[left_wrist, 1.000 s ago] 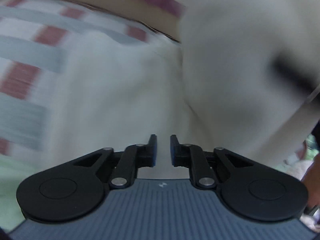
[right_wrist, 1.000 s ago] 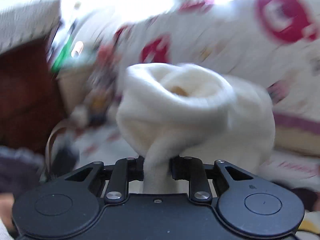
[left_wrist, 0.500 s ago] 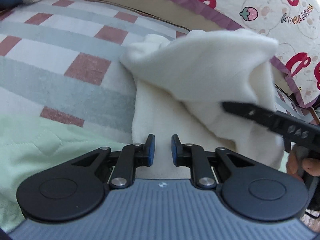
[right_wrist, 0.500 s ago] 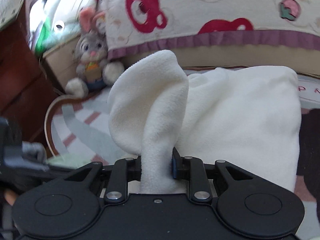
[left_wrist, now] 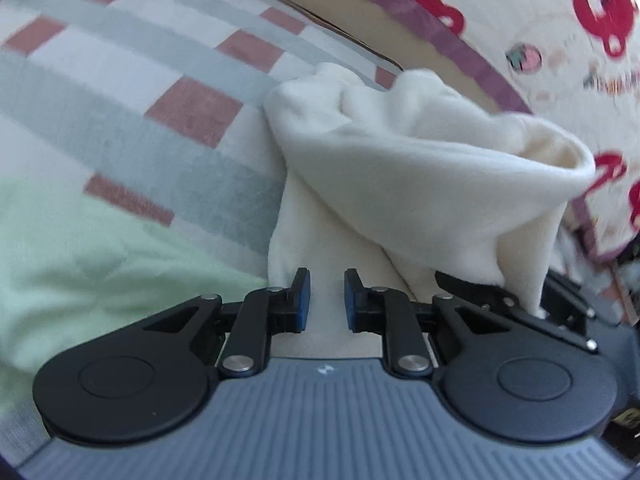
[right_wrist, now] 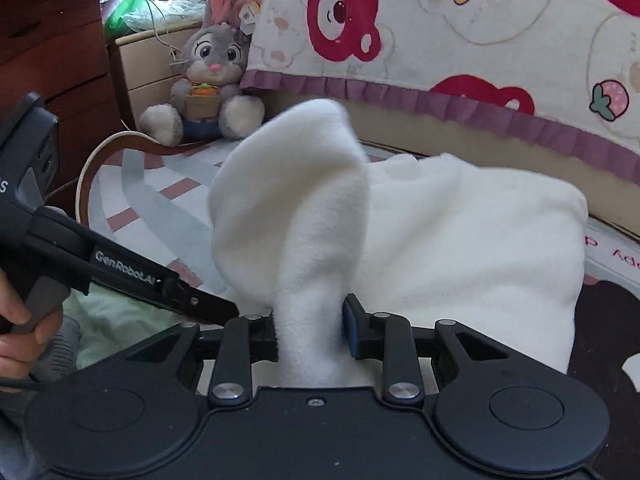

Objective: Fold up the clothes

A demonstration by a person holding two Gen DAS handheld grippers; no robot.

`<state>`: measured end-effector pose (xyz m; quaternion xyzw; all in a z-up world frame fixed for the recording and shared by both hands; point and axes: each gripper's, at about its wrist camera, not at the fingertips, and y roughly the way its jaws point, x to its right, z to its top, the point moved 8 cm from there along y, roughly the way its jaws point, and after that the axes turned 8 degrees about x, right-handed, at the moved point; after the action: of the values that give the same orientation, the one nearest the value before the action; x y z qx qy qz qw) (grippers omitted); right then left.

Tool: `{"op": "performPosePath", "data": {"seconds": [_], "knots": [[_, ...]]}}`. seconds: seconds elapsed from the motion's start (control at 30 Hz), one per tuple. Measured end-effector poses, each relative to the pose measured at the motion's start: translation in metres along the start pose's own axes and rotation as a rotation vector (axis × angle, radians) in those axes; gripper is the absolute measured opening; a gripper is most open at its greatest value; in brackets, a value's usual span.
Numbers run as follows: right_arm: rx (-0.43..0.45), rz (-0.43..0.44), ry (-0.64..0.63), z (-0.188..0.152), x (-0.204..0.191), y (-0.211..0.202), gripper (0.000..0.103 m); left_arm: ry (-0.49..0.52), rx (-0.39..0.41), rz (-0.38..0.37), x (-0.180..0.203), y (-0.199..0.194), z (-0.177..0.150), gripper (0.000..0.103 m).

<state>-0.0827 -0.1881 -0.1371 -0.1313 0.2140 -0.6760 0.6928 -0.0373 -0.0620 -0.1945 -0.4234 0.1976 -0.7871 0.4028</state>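
A cream fleece garment (left_wrist: 420, 184) lies on the checked bedspread (left_wrist: 140, 100), with one part lifted into a fold. My left gripper (left_wrist: 326, 300) sits low at the garment's near edge. Its blue pads stand a narrow gap apart with fleece between them. My right gripper (right_wrist: 310, 328) is shut on a bunched flap of the garment (right_wrist: 460, 248) that rises in a loop above the fingers. In the left wrist view the right gripper (left_wrist: 516, 300) is close by on the right. In the right wrist view the left gripper (right_wrist: 224, 312) points in from the left.
A pale green quilt (left_wrist: 80, 260) lies at the near left. A bear-print cover (right_wrist: 460, 24) with a purple frill hangs along the back. A plush rabbit (right_wrist: 208, 76) sits by a wooden cabinet (right_wrist: 52, 40). A hand (right_wrist: 16, 320) holds the left gripper's handle.
The fast swing has stopped. The right gripper has come down and in with the flap, now right beside the left gripper, and the garment has settled on the bedspread.
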Motion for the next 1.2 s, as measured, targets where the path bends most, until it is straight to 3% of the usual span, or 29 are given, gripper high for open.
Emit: {"op": "performPosePath", "data": {"seconds": [0.1,0.23,0.37,0.47,0.6,0.67,0.73,0.8,0.9,0.93,1.03,1.1,1.2], "knots": [[-0.009,0.012,0.042,-0.001,0.004,0.000,0.032,0.005,0.002,0.007,0.001,-0.001,-0.004,0.018],[-0.043,-0.005,-0.003,0.002,-0.003,0.001,0.036,0.008,0.003,0.024,0.006,-0.007,0.000,0.018],[-0.062,0.034,0.019,0.005,-0.009,-0.012,0.043,0.094,0.093,-0.023,0.025,-0.032,0.026,0.036],[-0.075,0.080,-0.075,0.001,-0.018,-0.023,0.045,0.092,0.113,-0.024,0.025,-0.035,0.036,0.037],[-0.091,0.215,-0.019,0.001,-0.015,-0.050,0.057,-0.042,0.116,-0.088,0.013,-0.036,0.031,0.039],[-0.102,0.275,0.092,0.000,-0.003,-0.065,0.063,-0.094,0.145,-0.115,0.009,-0.041,0.031,0.040],[-0.113,0.249,0.170,-0.005,0.013,-0.078,0.063,-0.149,0.213,-0.089,0.000,-0.049,0.037,0.040],[-0.107,0.178,0.160,-0.013,0.026,-0.091,0.063,-0.215,0.291,-0.056,-0.010,-0.058,0.045,0.041],[-0.153,0.135,0.049,-0.031,0.026,-0.099,0.063,-0.293,0.255,-0.098,-0.009,-0.058,0.052,0.046],[-0.162,0.137,0.035,-0.036,0.024,-0.100,0.065,-0.282,0.223,-0.101,-0.002,-0.055,0.053,0.046],[-0.190,0.140,0.048,-0.047,0.017,-0.098,0.068,-0.047,0.178,-0.123,0.049,-0.050,0.063,0.052],[-0.209,0.104,-0.017,-0.049,0.013,-0.093,0.068,0.111,0.178,-0.143,0.081,-0.046,0.071,0.056],[-0.217,0.066,-0.088,-0.051,0.009,-0.091,0.068,0.230,0.149,-0.141,0.100,-0.035,0.072,0.064]]}}
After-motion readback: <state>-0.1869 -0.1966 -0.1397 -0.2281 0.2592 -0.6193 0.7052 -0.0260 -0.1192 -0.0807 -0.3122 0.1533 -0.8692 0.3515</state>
